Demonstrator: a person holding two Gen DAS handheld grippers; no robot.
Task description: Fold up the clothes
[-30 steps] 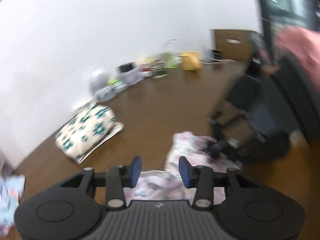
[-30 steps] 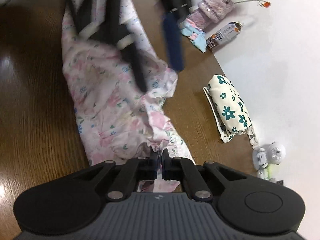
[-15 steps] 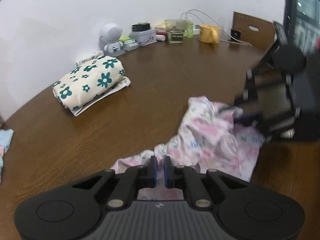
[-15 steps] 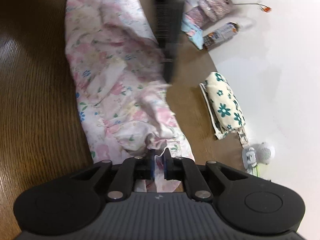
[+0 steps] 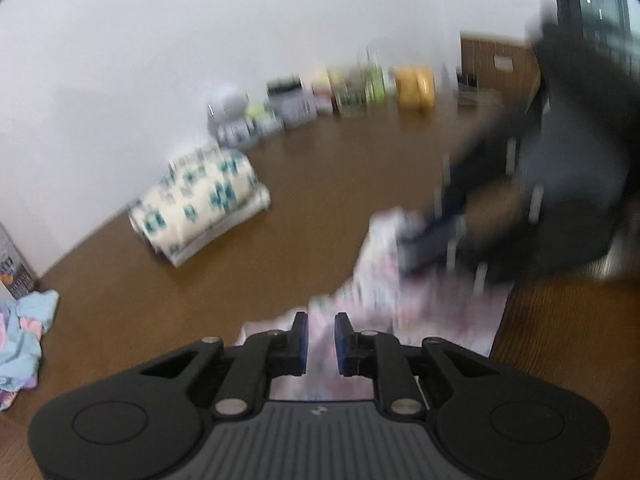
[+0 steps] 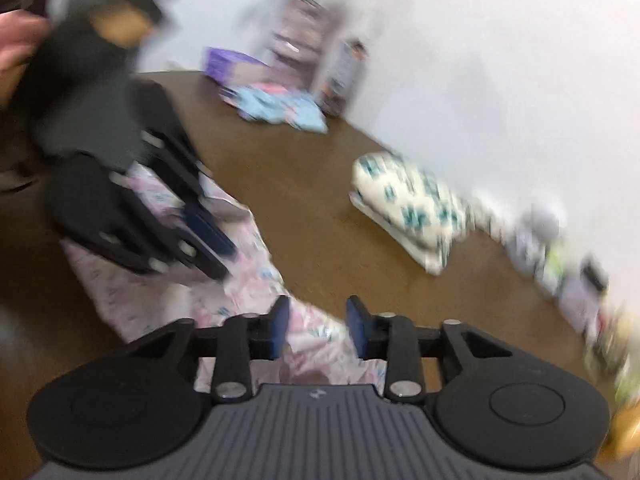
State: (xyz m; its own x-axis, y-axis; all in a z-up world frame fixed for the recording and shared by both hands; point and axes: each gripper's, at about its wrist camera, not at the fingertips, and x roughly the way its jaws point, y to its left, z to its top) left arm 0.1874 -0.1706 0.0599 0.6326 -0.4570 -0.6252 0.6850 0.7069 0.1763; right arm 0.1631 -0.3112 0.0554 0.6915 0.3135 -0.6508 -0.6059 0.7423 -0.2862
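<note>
Pink floral garment point(image 5: 420, 304), brown table point(image 5: 320, 208)

Two wrist fisheyes, each behind its hand-held gripper, angled down close over the table point(image 5: 340, 168) toward the white wall; both blurred views share the pink floral garment point(image 5: 420, 304) and, apparently, the folded flowered bundle point(image 6: 408, 208).

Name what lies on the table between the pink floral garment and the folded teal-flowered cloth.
Only bare table separates pink floral garment from teal-flowered cloth; both wrist views show it.
</note>
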